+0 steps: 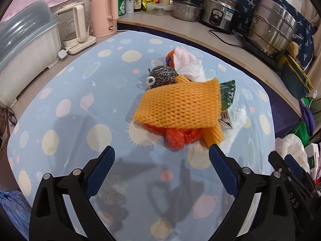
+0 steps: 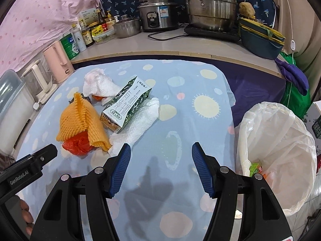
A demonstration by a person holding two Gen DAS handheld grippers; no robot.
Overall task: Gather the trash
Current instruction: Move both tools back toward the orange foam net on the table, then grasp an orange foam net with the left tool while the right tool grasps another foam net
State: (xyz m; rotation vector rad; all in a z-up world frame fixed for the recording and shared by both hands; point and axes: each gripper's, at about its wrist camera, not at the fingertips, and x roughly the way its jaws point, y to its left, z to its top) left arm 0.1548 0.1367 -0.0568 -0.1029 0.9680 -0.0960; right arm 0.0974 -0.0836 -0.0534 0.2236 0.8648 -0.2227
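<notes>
Left gripper [image 1: 161, 150]: black frame, blue ribbed pads; jaws spread wide, nothing between them, above the cloth.
Right gripper [image 2: 161, 147]: same build; jaws apart, empty, above bare cloth.
Table cover [image 2: 200, 76]: light-blue cloth printed with suns and planets.
Trash pile: orange foam fruit net [image 1: 178, 104] lying over a crumpled red plastic bag [image 1: 176, 135]; steel-wool scourer [image 1: 162, 75] just behind the net; white paper towels [image 2: 100, 84].
Milk carton [image 2: 125, 105]: green-and-white, on its side, resting on a paper towel.
Bin [image 2: 280, 132]: white-lined, at the table's right edge.
Counter [image 2: 170, 44]: steel pots, bottles.
</notes>
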